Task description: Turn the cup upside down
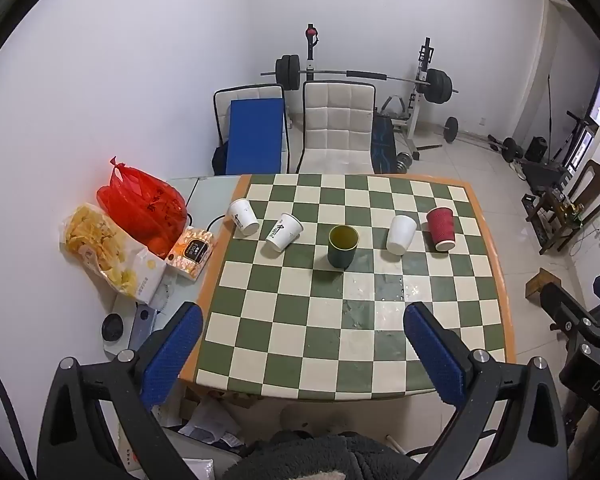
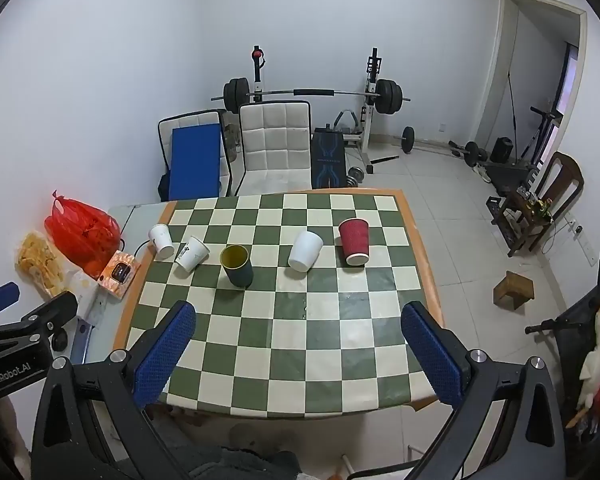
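- Standing mouth-up at mid-frame on the checkered table (image 1: 380,376): the dark green cup (image 1: 342,246).
- Left gripper (image 1: 304,320) and right gripper (image 2: 298,320) both spread apart, holding nothing, low in frame.

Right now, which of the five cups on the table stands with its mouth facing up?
The dark green cup with the yellow inside, in the middle of the row. Its open mouth faces up.

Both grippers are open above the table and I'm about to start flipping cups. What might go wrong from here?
1. The cups stand in a close row; the green cup sits between a printed paper cup and a white cup, so wide jaws may knock a neighbour.
2. Droplets glisten on the checkered table in front of the row; a cup may slip there.
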Demonstrator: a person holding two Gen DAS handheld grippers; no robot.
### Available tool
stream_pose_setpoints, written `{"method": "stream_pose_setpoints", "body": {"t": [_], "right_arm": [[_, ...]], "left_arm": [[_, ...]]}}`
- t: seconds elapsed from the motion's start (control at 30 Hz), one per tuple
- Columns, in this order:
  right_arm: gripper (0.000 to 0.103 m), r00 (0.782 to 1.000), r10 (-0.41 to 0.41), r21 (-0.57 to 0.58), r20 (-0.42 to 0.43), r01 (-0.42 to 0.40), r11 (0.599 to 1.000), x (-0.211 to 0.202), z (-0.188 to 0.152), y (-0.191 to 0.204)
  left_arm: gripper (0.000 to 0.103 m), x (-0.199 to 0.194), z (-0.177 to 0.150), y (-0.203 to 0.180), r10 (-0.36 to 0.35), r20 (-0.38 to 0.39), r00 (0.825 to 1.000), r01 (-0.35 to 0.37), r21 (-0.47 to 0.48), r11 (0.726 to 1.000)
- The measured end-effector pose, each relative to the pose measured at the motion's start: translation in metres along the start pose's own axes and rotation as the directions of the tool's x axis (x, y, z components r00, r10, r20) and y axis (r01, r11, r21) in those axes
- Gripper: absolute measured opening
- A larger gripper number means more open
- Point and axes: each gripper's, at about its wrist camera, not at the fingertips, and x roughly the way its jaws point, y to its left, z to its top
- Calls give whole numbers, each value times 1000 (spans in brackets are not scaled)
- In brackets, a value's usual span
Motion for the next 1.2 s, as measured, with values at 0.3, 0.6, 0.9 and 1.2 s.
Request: {"method": "stream_pose_setpoints", "body": {"t": [0.3, 0.6, 0.9, 1.2], "right_arm": [[103, 1000, 3, 3, -4, -3, 1000, 0, 0, 0], [103, 1000, 5, 4, -5, -5, 1000, 0, 0, -1], [103, 1000, 6, 4, -6, -5, 1000, -1, -1, -1], [103, 1000, 4, 4, -3, -4, 1000, -3, -2, -2]], "left_arm": [[103, 0, 0, 0, -3, 2, 1000, 3, -2, 1000], [103, 0, 0, 0, -4, 5, 1000, 4, -3, 1000], [103, 0, 0, -1, -4, 8, 1000, 4, -2, 1000], [103, -4, 11, -7, -4, 9, 1000, 4, -2, 1000]]}}
